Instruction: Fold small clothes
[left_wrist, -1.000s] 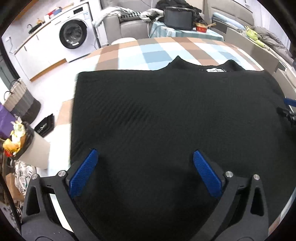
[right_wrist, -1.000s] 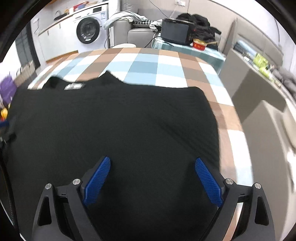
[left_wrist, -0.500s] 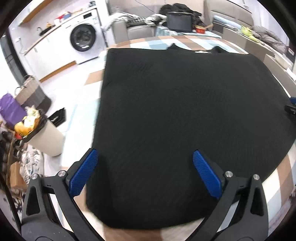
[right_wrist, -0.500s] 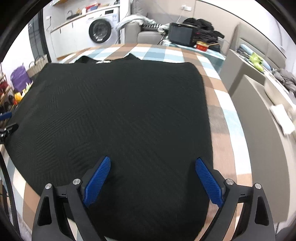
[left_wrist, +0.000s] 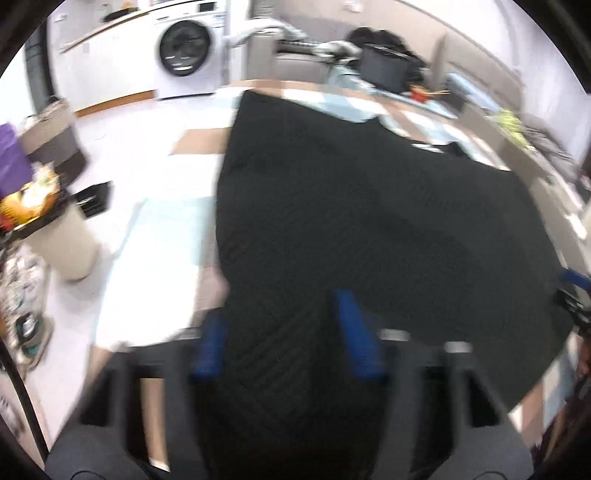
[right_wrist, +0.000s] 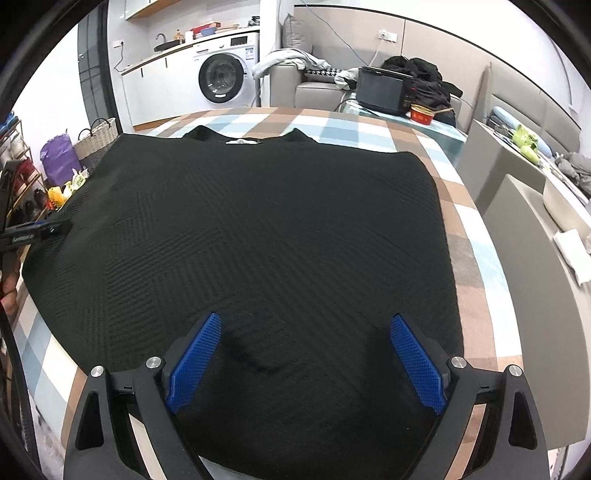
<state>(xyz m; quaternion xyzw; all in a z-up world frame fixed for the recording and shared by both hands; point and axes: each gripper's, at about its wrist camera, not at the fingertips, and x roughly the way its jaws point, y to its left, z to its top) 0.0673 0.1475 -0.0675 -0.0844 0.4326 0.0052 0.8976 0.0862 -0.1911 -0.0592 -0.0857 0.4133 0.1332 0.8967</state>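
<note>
Firstly, the left wrist view, which is blurred. The left tool (left_wrist: 284, 332) points down at the near left hem of a black knitted garment (left_wrist: 369, 221) spread flat on a checked worktop (left_wrist: 417, 118). Its jaws are closing, with the hem cloth lying between the blue pads (left_wrist: 356, 332); whether the pads already press the fabric cannot be told through the blur. The garment's left edge runs just along the worktop's side, with white floor, a bin (left_wrist: 62, 236) and a washing machine (left_wrist: 184, 51) beyond.

Next, the right wrist view, which is sharp. The right tool (right_wrist: 306, 354) hangs over the near right part of the hem, its jaws spread wide and nothing pinched between them. The garment covers most of the worktop, collar and label (right_wrist: 242, 141) at the far end, bottom hem towards the camera. A small pucker shows in the cloth between the right tool's pads. The left tool appears at the far left edge, at the garment's side.

Assessment of handling: the knit looks soft, limp and moderately thick, with a ribbed surface unlikely to slip from textured pads. It will sag and drag if lifted from one point only. Recommended hold: both hem corners, one per tool, pinching the full thickness so that both layers travel together.
</note>
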